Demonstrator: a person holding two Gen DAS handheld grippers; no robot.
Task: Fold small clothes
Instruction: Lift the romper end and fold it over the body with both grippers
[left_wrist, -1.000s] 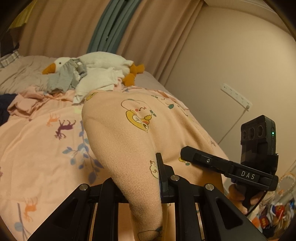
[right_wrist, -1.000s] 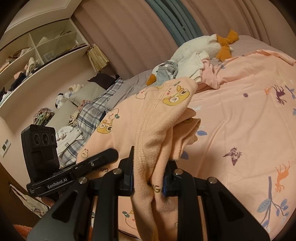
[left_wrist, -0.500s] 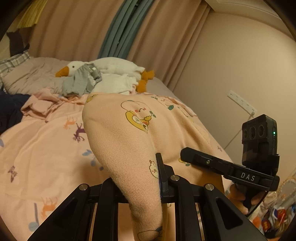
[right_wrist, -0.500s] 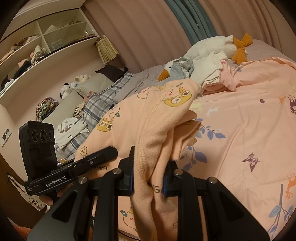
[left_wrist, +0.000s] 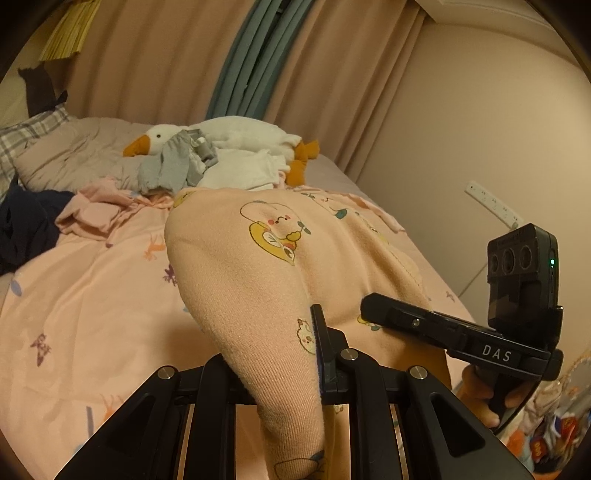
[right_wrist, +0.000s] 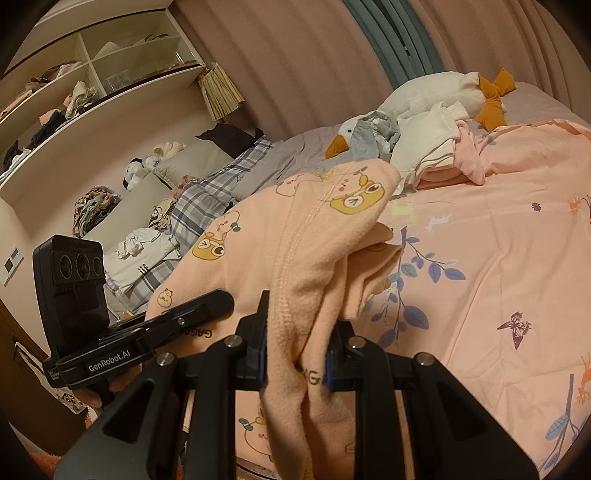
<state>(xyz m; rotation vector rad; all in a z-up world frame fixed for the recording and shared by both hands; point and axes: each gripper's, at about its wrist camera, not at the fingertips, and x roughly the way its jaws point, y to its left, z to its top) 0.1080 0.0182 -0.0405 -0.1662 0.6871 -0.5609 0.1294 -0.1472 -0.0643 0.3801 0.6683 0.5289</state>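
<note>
A: You've got the garment (left_wrist: 258, 266) up off the bed (left_wrist: 92, 295), one edge in each gripper; left gripper (left_wrist: 284, 373) is pinched tight on a ribbed edge, right gripper (right_wrist: 295, 354) clamped on a bunched seam, cloth filling the gap between its fingers.

B: So which step is this, to your eye?

A: Looks like the lift-and-spread before the first fold; the cloth sags between your two grips and is doubled over near the right one; next you'd want to pull the grips apart, shake that bunch out, and lay it flat on the bed in front of the goose (left_wrist: 229, 136).

B: Count for me?

A: One garment held; two grippers, both gripping it; one goose at the far end of the bed; beside the goose, a loose pile, a grey piece (right_wrist: 369, 140), a white one (right_wrist: 428, 144), a pink one (left_wrist: 92, 210); more I can't separate.
</note>
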